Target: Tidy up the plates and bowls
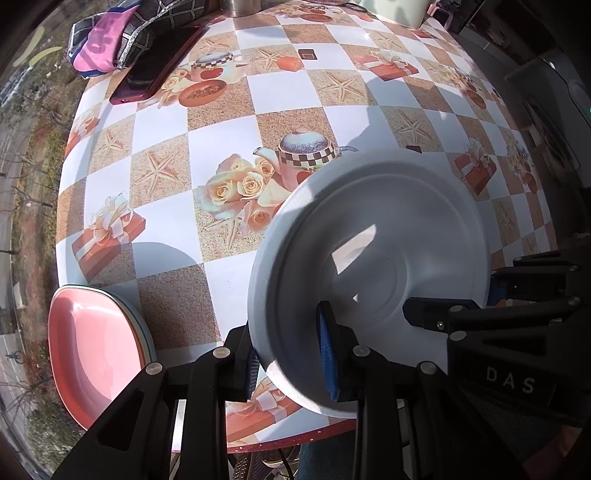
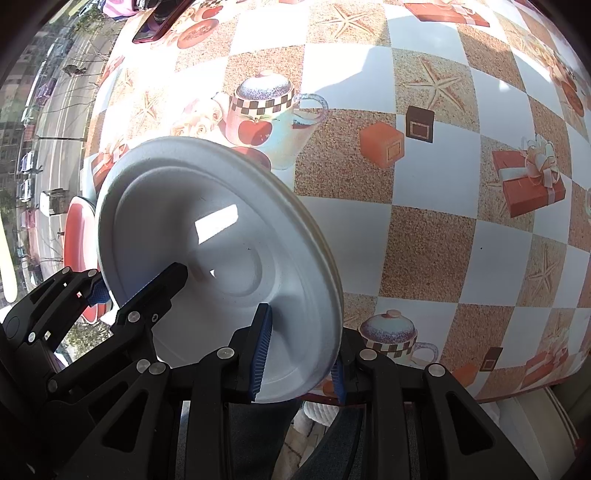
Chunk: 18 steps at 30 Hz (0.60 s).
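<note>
A white foam plate (image 1: 373,266) is held tilted above the table's near edge by both grippers. My left gripper (image 1: 291,362) is shut on its near rim, blue pads on each side. My right gripper (image 2: 301,354) is shut on the plate's (image 2: 221,236) opposite rim; it also shows in the left wrist view (image 1: 491,295) at the plate's right edge. The left gripper shows in the right wrist view (image 2: 133,291) at the left. A pink square plate (image 1: 96,350) lies on a stack at the table's left near corner; it also shows in the right wrist view (image 2: 77,240) behind the white plate.
The table (image 1: 288,92) has a checkered cloth printed with teapots and gifts. A dark red phone (image 1: 159,66) and a folded cloth (image 1: 110,37) lie at the far left. A metal cup (image 1: 240,7) and a white container (image 1: 399,11) stand at the far edge.
</note>
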Motion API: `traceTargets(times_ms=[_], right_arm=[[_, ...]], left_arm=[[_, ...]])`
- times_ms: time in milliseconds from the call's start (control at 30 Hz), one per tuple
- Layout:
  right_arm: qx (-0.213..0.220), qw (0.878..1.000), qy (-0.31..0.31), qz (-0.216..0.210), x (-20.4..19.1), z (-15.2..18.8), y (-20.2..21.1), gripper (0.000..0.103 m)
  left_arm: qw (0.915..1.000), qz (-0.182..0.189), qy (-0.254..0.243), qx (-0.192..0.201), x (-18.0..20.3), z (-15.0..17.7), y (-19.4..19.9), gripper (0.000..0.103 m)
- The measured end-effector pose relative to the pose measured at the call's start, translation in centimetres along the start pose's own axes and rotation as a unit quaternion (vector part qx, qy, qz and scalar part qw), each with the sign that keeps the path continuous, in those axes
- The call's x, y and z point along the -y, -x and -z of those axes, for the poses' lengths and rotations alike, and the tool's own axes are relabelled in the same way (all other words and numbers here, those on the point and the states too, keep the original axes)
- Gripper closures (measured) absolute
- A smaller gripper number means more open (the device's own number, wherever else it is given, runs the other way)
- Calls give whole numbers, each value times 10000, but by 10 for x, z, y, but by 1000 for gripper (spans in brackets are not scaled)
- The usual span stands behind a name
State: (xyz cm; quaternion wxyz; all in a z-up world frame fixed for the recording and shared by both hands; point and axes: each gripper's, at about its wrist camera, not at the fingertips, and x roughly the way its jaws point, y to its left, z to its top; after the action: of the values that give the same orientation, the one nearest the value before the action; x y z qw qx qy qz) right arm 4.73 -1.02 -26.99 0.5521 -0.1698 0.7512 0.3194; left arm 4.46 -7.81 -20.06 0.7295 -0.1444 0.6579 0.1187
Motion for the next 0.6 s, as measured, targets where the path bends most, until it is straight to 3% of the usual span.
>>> traceTargets(times_ms=[600], right_arm=[[-42,9971,750,113,-46,-5,3,73]], left_arm=[[9955,-227,894,216,-58,20,22,72]])
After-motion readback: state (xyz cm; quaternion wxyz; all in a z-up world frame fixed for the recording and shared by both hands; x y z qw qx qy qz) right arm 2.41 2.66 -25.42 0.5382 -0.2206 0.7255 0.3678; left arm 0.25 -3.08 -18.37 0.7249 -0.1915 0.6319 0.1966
